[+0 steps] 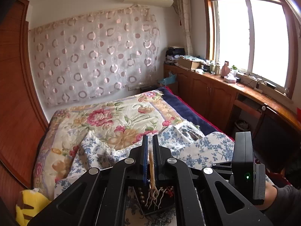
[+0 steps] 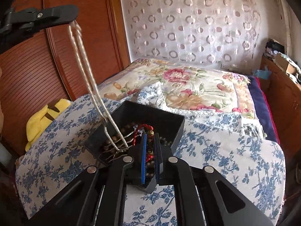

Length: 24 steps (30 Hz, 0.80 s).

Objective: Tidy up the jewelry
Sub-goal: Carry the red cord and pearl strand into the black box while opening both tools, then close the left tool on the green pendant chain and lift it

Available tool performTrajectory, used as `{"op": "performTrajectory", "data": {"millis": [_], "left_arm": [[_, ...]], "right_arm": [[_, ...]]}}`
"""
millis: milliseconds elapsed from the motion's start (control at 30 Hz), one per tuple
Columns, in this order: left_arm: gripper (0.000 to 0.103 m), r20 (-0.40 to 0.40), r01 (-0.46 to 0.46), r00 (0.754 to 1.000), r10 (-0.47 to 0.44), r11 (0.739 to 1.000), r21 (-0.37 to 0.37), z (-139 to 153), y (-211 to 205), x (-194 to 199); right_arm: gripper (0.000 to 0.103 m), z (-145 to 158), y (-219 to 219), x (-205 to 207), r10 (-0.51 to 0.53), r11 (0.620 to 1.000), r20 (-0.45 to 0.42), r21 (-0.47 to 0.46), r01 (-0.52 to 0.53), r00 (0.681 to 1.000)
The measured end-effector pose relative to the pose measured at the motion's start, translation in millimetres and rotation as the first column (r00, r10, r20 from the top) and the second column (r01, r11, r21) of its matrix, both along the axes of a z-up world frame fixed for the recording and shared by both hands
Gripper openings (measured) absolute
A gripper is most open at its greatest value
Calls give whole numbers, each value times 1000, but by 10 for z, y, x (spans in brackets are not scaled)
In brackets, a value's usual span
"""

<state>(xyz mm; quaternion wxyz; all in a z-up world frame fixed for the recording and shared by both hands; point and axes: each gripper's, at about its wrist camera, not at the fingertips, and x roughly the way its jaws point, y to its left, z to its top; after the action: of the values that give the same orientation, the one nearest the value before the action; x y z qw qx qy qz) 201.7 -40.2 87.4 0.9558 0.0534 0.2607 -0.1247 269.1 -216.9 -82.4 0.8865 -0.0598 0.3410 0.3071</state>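
Observation:
A black open box (image 2: 150, 115) sits on a blue floral cloth (image 2: 225, 150) on the bed. It holds brown wooden beads (image 2: 112, 141) and a red cord bracelet (image 2: 145, 130). My left gripper (image 2: 72, 21) hangs above and to the left of the box, shut on a long silvery chain (image 2: 84, 64) whose lower end trails into it. In the left wrist view, my left gripper (image 1: 150, 138) pinches that chain (image 1: 151, 165) over the box (image 1: 143, 207). My right gripper (image 2: 150, 139) is low over the box's near corner, nearly shut, with the red cord and beads between its pads.
A floral quilt (image 1: 116, 120) covers the bed beyond the cloth. A yellow plush toy (image 2: 43, 120) lies at the left beside a wooden wardrobe (image 2: 37, 71). A cluttered wooden counter (image 1: 225, 82) runs under the window on the right.

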Motion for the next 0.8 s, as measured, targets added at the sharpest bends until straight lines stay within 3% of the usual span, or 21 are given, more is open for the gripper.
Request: {"op": "performTrajectory", "data": {"millis": [33, 100, 133, 367, 800], "left_arm": [[4, -2, 0, 1000, 0, 1000, 1, -19, 3, -3], [5, -6, 1, 1000, -1, 1000, -1, -46, 14, -26], [6, -6, 1, 1000, -1, 1000, -1, -64, 17, -54], [11, -26, 17, 1000, -16, 1000, 16, -258, 11, -275], [14, -131, 57, 990, -53, 998, 26, -990, 0, -673]], "right_arm": [[10, -17, 11, -19, 6, 1000, 1, -5, -6, 1000], [27, -25, 11, -50, 15, 1000, 3, -8, -15, 1000], [30, -30, 8, -70, 15, 1000, 6, -10, -14, 1000], [31, 0, -138, -319, 21, 1000, 38, -20, -21, 999], [31, -222, -412, -1031, 59, 996, 20, -75, -57, 998]]}}
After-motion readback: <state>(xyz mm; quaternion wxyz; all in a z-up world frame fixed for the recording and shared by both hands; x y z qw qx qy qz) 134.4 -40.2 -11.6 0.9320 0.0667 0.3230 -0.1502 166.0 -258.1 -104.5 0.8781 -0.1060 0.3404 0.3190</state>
